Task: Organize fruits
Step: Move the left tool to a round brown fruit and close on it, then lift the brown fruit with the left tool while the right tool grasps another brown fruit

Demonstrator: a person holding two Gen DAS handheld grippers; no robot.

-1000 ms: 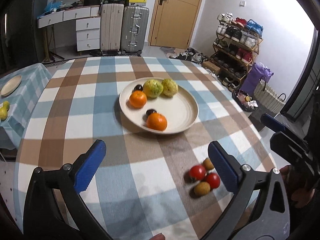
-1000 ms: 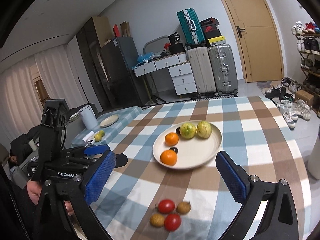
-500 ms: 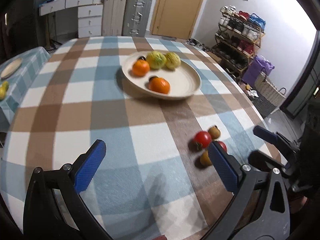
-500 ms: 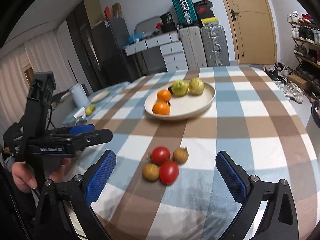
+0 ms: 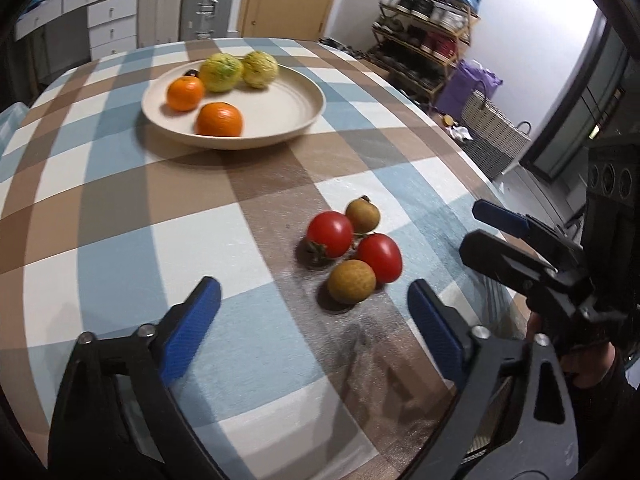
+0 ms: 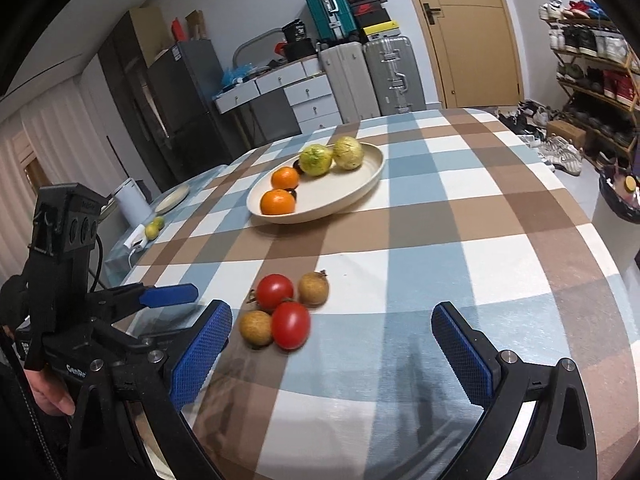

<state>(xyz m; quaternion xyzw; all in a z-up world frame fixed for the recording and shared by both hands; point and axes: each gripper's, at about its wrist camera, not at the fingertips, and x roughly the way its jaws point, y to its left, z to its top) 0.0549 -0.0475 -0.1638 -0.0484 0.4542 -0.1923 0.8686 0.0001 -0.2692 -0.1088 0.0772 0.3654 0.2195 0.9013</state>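
Two red tomatoes [image 5: 330, 233] [image 5: 380, 257] and two small brown fruits [image 5: 352, 287] [image 5: 362, 214] lie in a tight cluster on the checked tablecloth. My left gripper [image 5: 312, 300] hovers low just short of them, its jaws closing; the pads touch nothing. My right gripper [image 6: 331, 320] stands open over the same cluster [image 6: 274, 291], which sits toward its left finger. Farther back, a cream plate [image 5: 308, 120] holds two oranges [image 5: 219, 119], two yellow-green fruits [image 5: 221, 72] and small dark fruits. Each gripper shows at the edge of the other's view.
The round table's edge [image 5: 472, 160] curves off to the right, with a wicker basket [image 5: 496, 136] and a shoe rack [image 5: 424, 40] beyond. Suitcases [image 6: 388, 76] and drawers stand at the back. A lower side table [image 6: 168, 216] holds a small plate, a white jug and yellow-green fruit.
Both grippers have sunk toward the table and come closer to the tomato cluster, which now looks larger. The left gripper's blue fingers stand slightly nearer together.
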